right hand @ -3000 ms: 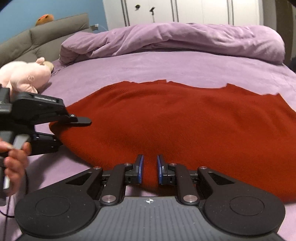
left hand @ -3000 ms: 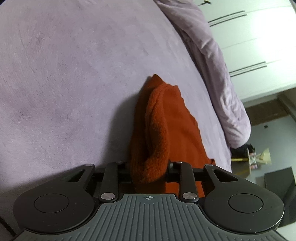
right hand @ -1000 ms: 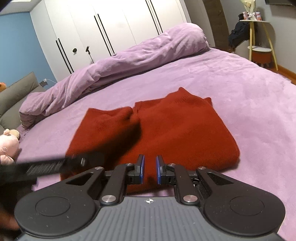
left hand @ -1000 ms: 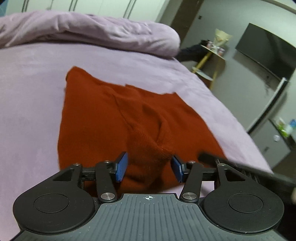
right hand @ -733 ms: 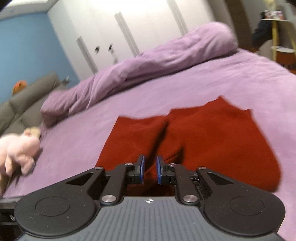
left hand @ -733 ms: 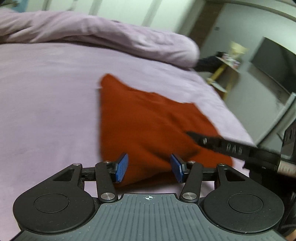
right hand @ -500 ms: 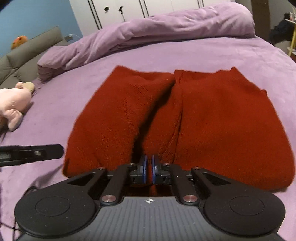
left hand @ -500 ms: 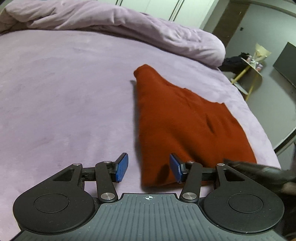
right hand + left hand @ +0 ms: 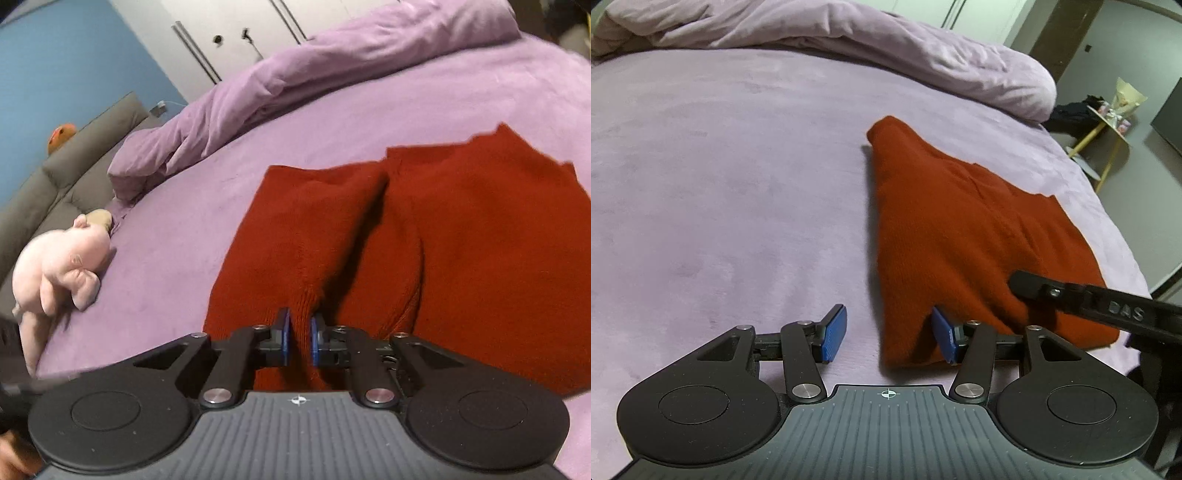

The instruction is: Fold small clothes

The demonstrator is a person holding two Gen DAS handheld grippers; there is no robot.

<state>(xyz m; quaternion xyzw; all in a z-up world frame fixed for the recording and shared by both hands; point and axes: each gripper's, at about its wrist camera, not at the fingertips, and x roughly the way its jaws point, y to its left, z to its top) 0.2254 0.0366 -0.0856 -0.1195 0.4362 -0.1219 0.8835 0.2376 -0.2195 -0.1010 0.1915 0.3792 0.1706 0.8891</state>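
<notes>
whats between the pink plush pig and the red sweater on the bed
Only bare purple bedsheet. In the right wrist view the pink plush pig lies to the left and the folded red sweater to the right, with nothing on the stretch between them.

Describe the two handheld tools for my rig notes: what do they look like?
Both match. The left tool and right tool have black linkage fingers with silver pivot screws, blue ribbed pads, two round black discs, and a grey ridged body bearing a small crosshair mark. In the left wrist view, the right tool's black finger shows embossed lettering.
</notes>
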